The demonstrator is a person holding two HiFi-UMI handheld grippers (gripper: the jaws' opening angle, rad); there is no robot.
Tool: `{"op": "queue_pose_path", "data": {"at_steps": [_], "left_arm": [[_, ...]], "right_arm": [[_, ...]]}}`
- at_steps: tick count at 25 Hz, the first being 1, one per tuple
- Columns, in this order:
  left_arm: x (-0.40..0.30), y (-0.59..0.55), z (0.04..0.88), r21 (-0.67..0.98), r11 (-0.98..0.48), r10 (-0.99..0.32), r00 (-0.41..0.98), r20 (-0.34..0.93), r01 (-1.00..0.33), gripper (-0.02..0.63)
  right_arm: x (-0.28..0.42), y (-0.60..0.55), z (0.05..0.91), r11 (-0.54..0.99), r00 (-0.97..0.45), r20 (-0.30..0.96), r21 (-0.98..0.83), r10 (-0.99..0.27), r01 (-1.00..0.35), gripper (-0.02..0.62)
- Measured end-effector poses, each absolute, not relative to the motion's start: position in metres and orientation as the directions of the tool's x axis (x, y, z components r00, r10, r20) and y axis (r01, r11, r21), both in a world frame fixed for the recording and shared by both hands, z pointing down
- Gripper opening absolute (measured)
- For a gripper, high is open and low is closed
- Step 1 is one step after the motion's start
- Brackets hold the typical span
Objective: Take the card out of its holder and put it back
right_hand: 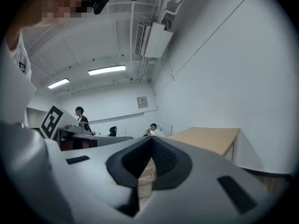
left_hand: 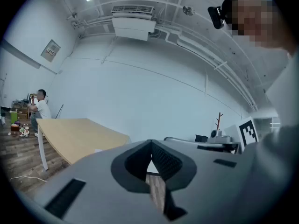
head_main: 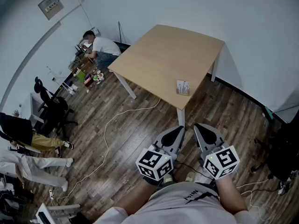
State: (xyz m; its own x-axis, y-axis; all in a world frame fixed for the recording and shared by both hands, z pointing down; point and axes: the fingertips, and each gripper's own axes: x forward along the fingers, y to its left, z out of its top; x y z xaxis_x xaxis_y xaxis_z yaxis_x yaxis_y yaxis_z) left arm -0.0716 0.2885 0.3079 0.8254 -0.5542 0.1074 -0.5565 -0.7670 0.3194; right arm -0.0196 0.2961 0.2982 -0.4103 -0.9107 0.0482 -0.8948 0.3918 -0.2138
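The card holder (head_main: pixel 182 87), a small pale stand with a card in it, sits near the front edge of the light wooden table (head_main: pixel 163 55). Both grippers hang low in front of my body, well short of the table and over the floor. My left gripper (head_main: pixel 178 130) and right gripper (head_main: pixel 201 129) are side by side, each with its jaws closed to a point and nothing between them. In the left gripper view the left gripper (left_hand: pixel 151 144) is shut, with the table (left_hand: pixel 79 133) off to the left. The right gripper (right_hand: pixel 151 142) is shut too, and the table (right_hand: pixel 210 136) lies to its right.
A person (head_main: pixel 100 48) sits on the floor by the far wall among clutter. An office chair (head_main: pixel 51 105) and someone's legs (head_main: pixel 32 164) are at the left. A white cable (head_main: pixel 110 125) snakes across the wooden floor. Dark equipment (head_main: pixel 280 157) stands at the right.
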Motion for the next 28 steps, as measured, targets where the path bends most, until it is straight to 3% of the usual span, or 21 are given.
{"op": "queue_pose_path", "data": {"at_steps": [28], "left_arm": [[-0.069, 0.249, 0.309, 0.279, -0.719, -0.635, 0.764, 0.110, -0.637, 0.012]], "right_arm": [[0.037, 0.280, 0.305, 0.405, -0.419, -0.001, -0.256, -0.908, -0.878, 0.012]]}}
